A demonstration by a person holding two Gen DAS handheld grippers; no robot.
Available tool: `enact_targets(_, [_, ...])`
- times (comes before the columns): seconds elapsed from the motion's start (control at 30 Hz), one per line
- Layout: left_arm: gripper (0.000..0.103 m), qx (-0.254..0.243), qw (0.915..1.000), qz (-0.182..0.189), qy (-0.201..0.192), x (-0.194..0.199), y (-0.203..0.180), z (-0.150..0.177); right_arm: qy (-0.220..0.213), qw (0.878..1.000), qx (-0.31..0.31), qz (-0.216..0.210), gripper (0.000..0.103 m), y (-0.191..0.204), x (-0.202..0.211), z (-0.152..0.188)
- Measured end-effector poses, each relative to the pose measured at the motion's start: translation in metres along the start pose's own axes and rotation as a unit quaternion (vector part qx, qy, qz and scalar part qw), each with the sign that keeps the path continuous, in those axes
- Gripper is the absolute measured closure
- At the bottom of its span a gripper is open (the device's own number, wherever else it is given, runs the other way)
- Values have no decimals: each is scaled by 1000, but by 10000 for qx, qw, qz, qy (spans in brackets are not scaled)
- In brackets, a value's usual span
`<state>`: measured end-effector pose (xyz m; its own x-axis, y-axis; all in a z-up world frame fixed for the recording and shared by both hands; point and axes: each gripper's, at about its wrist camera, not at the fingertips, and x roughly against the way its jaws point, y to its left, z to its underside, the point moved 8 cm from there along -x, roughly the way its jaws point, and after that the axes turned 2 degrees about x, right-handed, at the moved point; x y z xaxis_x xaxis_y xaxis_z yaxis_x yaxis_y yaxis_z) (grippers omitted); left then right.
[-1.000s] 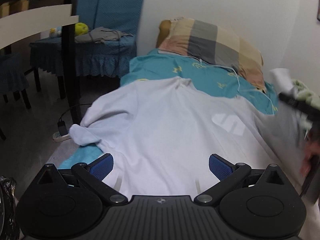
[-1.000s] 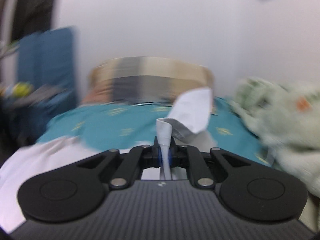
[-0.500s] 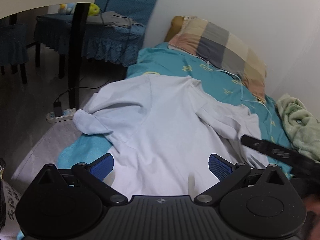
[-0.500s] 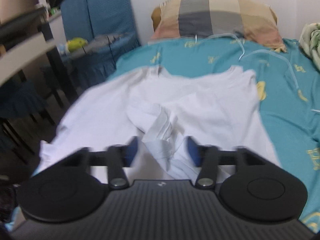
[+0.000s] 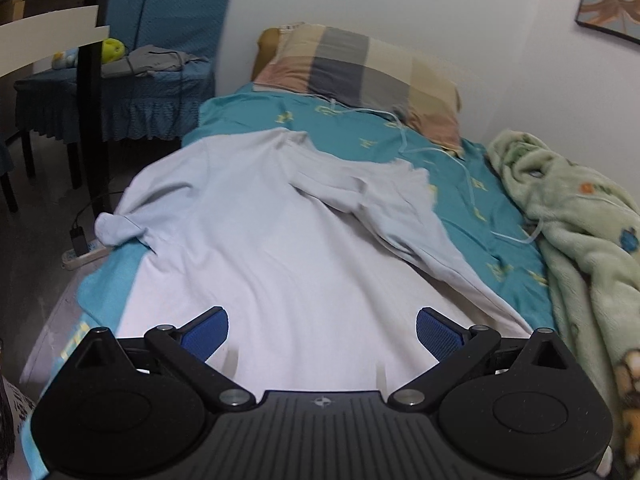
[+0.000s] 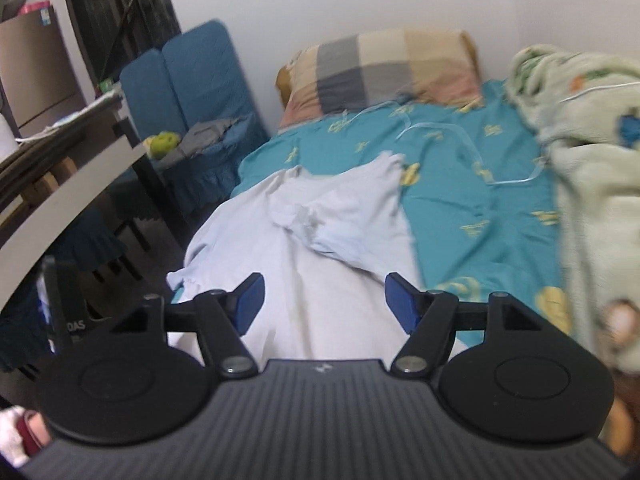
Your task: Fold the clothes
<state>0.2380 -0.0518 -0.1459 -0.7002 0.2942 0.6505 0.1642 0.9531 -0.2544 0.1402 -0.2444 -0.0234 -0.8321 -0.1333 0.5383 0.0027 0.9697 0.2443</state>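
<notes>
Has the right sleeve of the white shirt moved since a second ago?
Yes. The right sleeve was lifted beside the green blanket; now it lies folded inward across the shirt, away from that blanket.

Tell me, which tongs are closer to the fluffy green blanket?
Right, probably. The right tongs hang at the white shirt's edge facing the blanket; the left tongs hang over the shirt's middle.

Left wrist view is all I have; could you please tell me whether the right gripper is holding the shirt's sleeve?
Observer: No. The right gripper has just been opening; its jaws stand apart with nothing between the pads.
Operator: Thank you. Where is it pointing?
Observer: Along the white shirt spread on the bed, toward the sleeve that lies folded onto the shirt's body; the gripper touches neither.
</notes>
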Motion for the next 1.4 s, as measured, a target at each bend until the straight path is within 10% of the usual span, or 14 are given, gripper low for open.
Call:
enact_targets(0.47, [9,-772,9918,933,412,5,-178,71,-976,9816,-1157,1165,34,-135,71,-1])
enact_targets(0.8, [37,-1470,9846,588,748,-67,-258,107,-1160,9700,-1638,1375,34,-174,67,11])
enact_targets(0.97, [95,-1331,9865,424,858,-78,-237,110,-1088,9722,-1628,1288,34,-176,59,12])
enact_targets(1.27, [101,206,9806,1407,1349,-22,-138,77,-849,9767,-1660,1058,34,-168,53,16])
enact_targets(1.4, [103,462,9848,1003,1339,-20,-77,68,-606,9821,-1502,956,34,-158,42,18])
